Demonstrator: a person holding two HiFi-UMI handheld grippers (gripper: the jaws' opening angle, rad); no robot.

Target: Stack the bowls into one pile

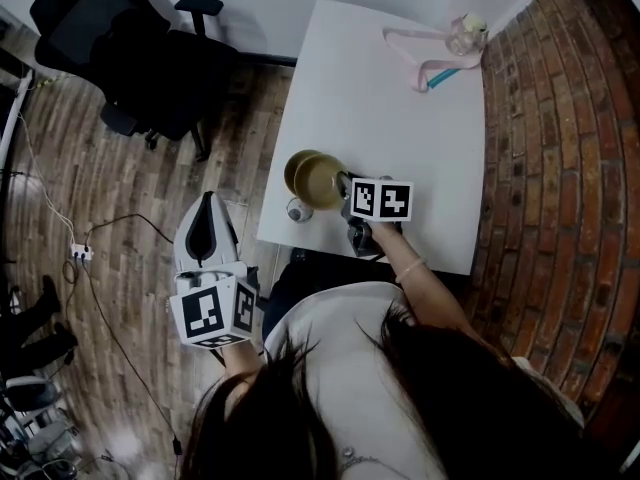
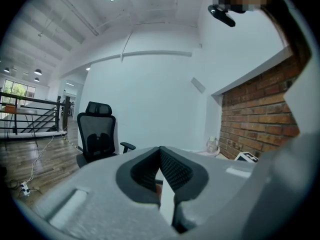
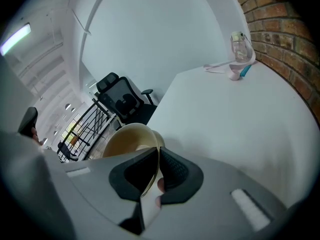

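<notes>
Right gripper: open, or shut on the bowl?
Shut on the bowl: the right gripper's jaws pinch its rim.

table bare mid-way, bowls near edge, bottle far corner, brick wall right

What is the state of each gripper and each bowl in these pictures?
Left gripper: shut, empty, held off the table.
Right gripper: shut on the tan bowl, at its rim.
Tan bowl: held by its rim, partly over the darker bowl.
Darker bowl: upright on the table, partly covered.
Office chair: upright, unoccupied.
</notes>
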